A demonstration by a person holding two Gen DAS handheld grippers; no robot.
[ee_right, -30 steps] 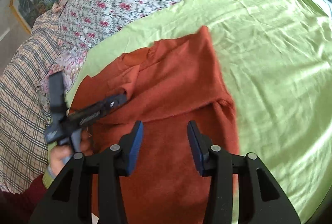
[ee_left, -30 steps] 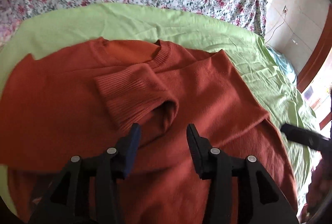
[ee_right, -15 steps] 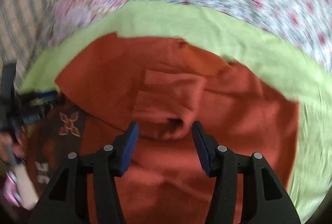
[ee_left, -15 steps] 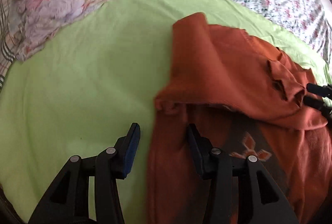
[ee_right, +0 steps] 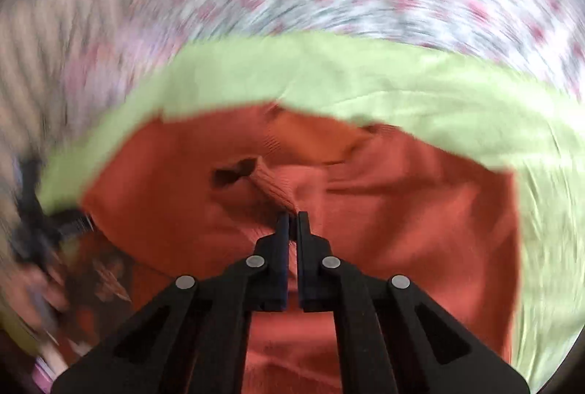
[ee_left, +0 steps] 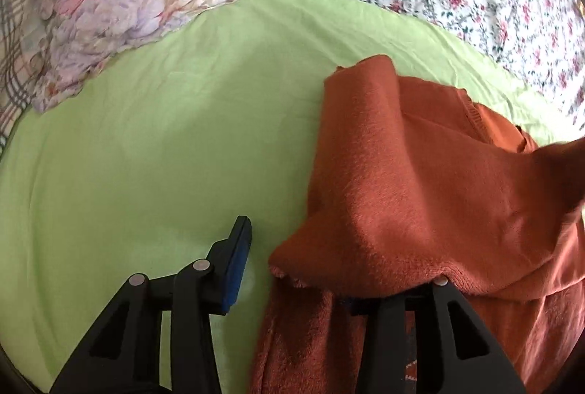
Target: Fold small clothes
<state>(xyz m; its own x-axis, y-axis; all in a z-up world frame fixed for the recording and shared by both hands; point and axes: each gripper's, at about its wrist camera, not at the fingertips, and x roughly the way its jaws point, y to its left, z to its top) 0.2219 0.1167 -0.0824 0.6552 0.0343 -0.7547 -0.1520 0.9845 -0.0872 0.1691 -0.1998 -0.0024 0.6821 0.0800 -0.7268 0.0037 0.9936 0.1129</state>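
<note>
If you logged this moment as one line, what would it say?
task: fold sweater | right tongs: shut on cuff | left tongs: closing at sweater edge | surface: green sheet

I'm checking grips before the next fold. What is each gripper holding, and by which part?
The right gripper is shut on the sweater at its ribbed cuff. The left gripper is closing at the sweater's edge, not yet pinching it.

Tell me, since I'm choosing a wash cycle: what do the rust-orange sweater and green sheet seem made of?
Rust-orange sweater: soft knit, probably wool or acrylic, with a fuzzy matte nap and a ribbed cuff. Green sheet: thin, smooth woven cloth, likely cotton, with fine creases.
</note>
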